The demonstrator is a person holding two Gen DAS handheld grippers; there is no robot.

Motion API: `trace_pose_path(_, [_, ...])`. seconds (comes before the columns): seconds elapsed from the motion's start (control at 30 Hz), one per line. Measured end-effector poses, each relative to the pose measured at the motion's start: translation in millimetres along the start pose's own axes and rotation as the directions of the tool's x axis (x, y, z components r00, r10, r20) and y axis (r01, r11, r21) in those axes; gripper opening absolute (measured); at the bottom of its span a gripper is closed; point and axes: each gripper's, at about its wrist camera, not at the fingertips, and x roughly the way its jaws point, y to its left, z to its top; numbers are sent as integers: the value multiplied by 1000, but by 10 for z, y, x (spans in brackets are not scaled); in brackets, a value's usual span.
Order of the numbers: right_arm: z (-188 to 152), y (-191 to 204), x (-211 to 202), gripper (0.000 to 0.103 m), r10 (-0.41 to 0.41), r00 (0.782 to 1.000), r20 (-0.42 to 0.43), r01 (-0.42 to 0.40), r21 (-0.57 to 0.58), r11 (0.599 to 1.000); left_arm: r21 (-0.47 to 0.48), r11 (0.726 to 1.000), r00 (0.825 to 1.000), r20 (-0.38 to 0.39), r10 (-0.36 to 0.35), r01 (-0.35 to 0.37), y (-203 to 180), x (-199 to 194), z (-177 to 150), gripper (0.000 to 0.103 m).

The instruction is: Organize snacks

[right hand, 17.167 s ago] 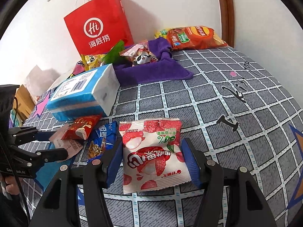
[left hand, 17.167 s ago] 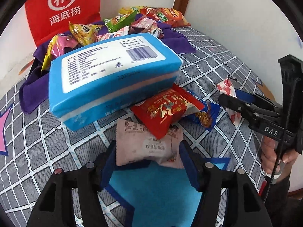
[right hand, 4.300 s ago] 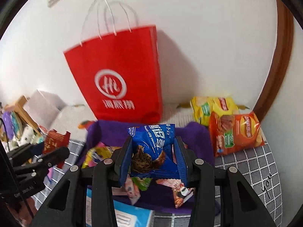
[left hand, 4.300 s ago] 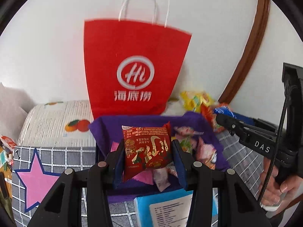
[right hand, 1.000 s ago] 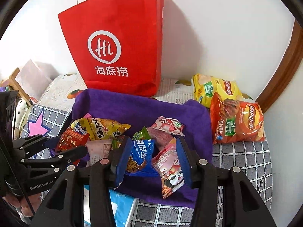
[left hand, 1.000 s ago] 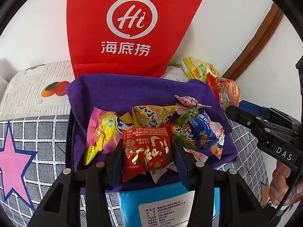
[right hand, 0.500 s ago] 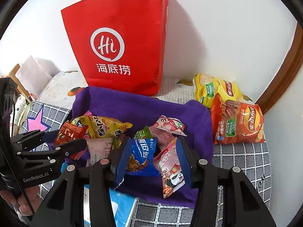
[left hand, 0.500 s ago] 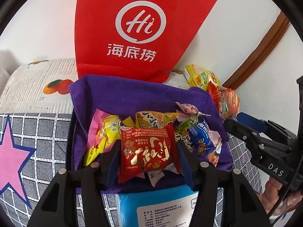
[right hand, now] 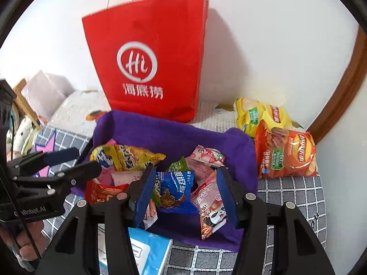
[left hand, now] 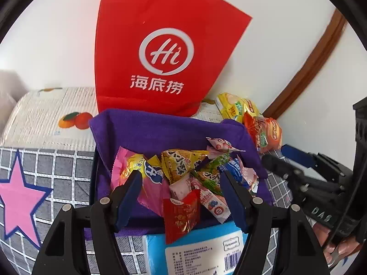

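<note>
A purple cloth-lined bin [left hand: 160, 133] [right hand: 174, 137] holds several snack packets. My left gripper [left hand: 181, 194] is open over its near edge; the red snack packet [left hand: 181, 215] lies loose below the fingers, on the bin's front rim and the blue pack. It also shows in the right wrist view [right hand: 103, 191]. My right gripper [right hand: 183, 192] is open over the bin; the blue chip packet [right hand: 175, 189] lies in the bin between its fingers, free of them. The left gripper [right hand: 68, 162] shows at the left of the right wrist view, the right gripper [left hand: 291, 165] at the right of the left wrist view.
A red paper bag [left hand: 160, 52] [right hand: 149, 64] stands behind the bin against the white wall. Yellow [right hand: 259, 114] and orange [right hand: 286, 155] chip bags lie right of the bin. A blue tissue pack [left hand: 201, 249] lies in front. The grey checked bedcover [left hand: 57, 178] lies underneath.
Both grippers have opened. The red packet has dropped from the left fingers onto the bin's front edge, and the blue packet now lies free in the bin. Both grippers have drawn back slightly.
</note>
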Motion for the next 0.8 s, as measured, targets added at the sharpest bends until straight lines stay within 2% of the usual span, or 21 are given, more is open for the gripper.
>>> trace_pose_path(0.17, [-118,13,-430,55,-8,995,100,1,69,998,62,998,1000,15,24,-25,-136,-239,-11,68])
trace_pose_path(0.27, [-255,79,-682,55,-28,993,115,18,84,996,104,994,999,34,39,-42,-253,-442,-50,68])
trace_pose_path(0.37, [-389,171,-907,55,-49,992,114,41,77,996,131,991,997,69,22,-31,-364,-717,-192,68])
trace_pose_path(0.47, [-573,272,-1171,55,-89,988,128,78,84,993,161,987,997,79,17,-29,-461,-920,-367,73])
trace_pose_path(0.5, [-618,294,-1229,60,-99,986,133,88,87,992,178,983,996,90,21,-37,-500,-1018,-461,77])
trace_pose_path(0.53, [-700,331,-1327,71,-120,983,142,107,95,990,188,981,995,99,27,-45,-523,-1089,-526,79])
trace_pose_path(0.6, [-827,380,-1471,82,-143,975,167,127,108,986,198,978,991,127,45,-70,-566,-1273,-687,80])
trace_pose_path(0.8, [-1274,482,-1924,96,-154,961,229,123,144,982,193,975,979,192,73,-111,-614,-1736,-1074,90])
